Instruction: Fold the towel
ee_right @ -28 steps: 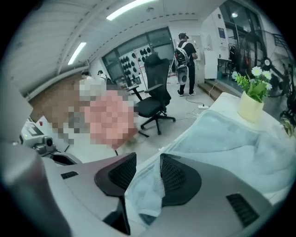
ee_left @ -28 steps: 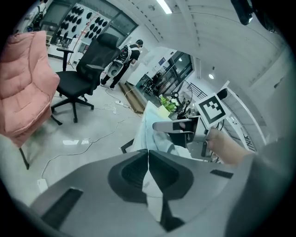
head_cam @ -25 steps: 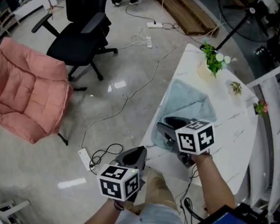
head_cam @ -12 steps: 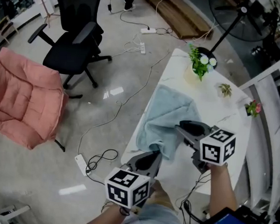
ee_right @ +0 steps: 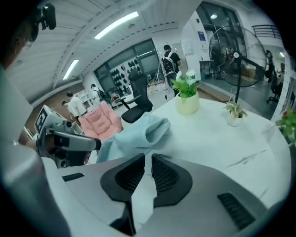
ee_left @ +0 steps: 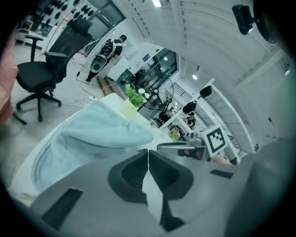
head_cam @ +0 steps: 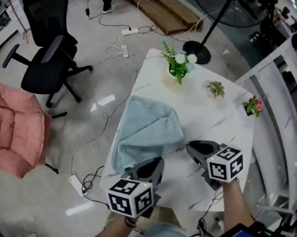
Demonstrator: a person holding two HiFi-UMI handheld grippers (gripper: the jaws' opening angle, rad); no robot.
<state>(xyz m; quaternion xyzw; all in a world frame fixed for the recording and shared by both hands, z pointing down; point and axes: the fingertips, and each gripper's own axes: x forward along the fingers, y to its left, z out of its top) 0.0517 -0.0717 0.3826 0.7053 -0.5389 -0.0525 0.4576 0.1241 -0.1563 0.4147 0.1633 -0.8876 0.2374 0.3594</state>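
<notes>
A light blue towel [head_cam: 146,130] lies rumpled on the left half of the white marble table [head_cam: 215,120], one flap doubled over its middle. My left gripper [head_cam: 157,162] sits at the towel's near edge. Its jaws are shut in the left gripper view [ee_left: 148,151], and no cloth shows between them; the towel [ee_left: 92,134] lies just beyond. My right gripper [head_cam: 190,144] hovers over bare table just right of the towel. Its jaws [ee_right: 147,157] have just been closing to a narrow gap with nothing in it. The towel [ee_right: 138,132] lies ahead of them to the left.
A pot of flowers [head_cam: 177,66] and two small plants [head_cam: 216,88] [head_cam: 253,105] stand along the table's far side. On the floor to the left are a black office chair [head_cam: 46,51], a pink cushioned chair [head_cam: 9,130] and cables with a power strip [head_cam: 76,185]. White railing runs at right.
Both grippers have shifted across the table. The right one, at the towel's near edge a second ago, now stands off to the right of it, and the towel lies flatter with a flap folded over.
</notes>
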